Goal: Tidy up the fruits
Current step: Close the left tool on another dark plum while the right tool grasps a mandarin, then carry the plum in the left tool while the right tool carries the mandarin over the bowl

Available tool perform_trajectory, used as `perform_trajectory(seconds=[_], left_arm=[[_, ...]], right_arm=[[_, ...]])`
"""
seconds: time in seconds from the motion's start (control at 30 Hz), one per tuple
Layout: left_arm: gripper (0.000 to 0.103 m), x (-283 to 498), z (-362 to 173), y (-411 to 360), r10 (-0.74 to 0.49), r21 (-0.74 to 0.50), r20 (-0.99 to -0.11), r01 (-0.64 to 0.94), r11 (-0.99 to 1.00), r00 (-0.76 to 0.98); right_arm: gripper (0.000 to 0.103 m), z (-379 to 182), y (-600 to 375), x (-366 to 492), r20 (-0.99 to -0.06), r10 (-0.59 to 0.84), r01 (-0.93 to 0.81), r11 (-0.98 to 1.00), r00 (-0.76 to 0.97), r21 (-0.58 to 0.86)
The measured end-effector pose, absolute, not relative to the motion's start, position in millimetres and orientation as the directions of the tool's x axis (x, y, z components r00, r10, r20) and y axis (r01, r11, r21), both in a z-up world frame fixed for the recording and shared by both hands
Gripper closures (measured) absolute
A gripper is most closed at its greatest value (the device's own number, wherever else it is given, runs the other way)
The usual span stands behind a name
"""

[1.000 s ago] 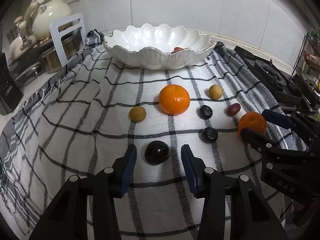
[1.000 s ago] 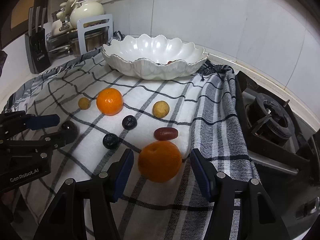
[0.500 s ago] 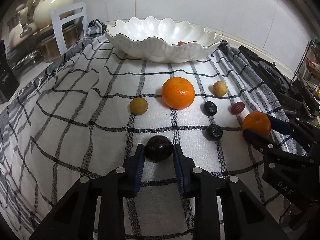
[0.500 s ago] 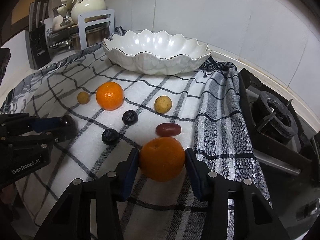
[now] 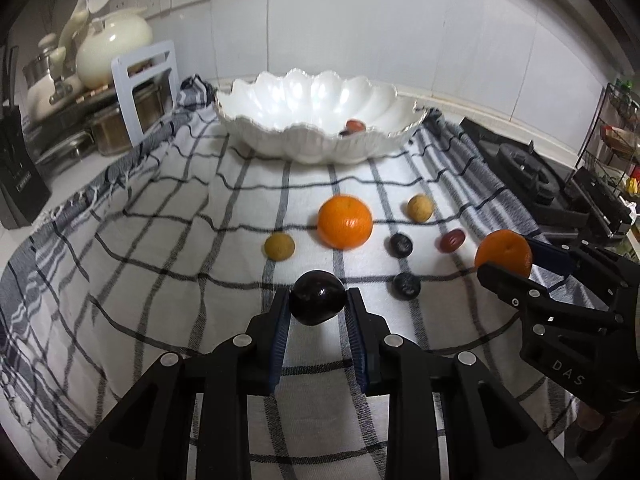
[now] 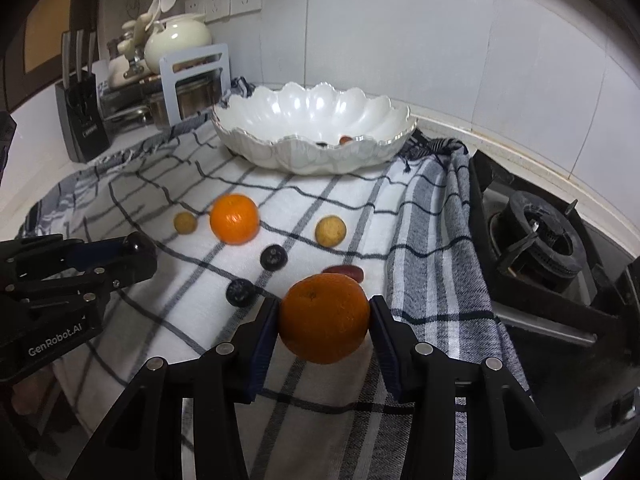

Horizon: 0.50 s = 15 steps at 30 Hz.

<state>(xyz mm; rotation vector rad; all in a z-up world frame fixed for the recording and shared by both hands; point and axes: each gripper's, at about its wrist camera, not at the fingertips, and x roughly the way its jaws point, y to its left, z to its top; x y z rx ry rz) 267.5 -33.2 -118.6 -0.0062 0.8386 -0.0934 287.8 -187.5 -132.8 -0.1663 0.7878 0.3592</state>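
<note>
Barely started: bowl (image 5: 320, 136) holds a couple fruits, left gripper (image 5: 318, 306) clamps a plum (image 5: 317, 298), right gripper (image 6: 324, 316) an orange (image 6: 324, 317), six more wait on the cloth (image 5: 160, 240).

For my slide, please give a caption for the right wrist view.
Right tongs grip an orange above checked cloth, white bowl ahead.

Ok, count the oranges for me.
2. One orange is clamped in the right gripper, and another orange sits loose on the checked cloth before the bowl. The bowl's near wall could hide more.
</note>
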Motion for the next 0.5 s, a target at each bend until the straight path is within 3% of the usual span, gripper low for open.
perform_trajectory(seconds=[0.5], left_arm=[[0.075,257.0,-67.8,-31.2,-0.115,-0.054,-0.639,0.105,0.993,0.760]], right_arm=[[0.056,-80.8,-189.1,281.3,-0.614,0.289,-0.352,0.936,0.734,0.019]])
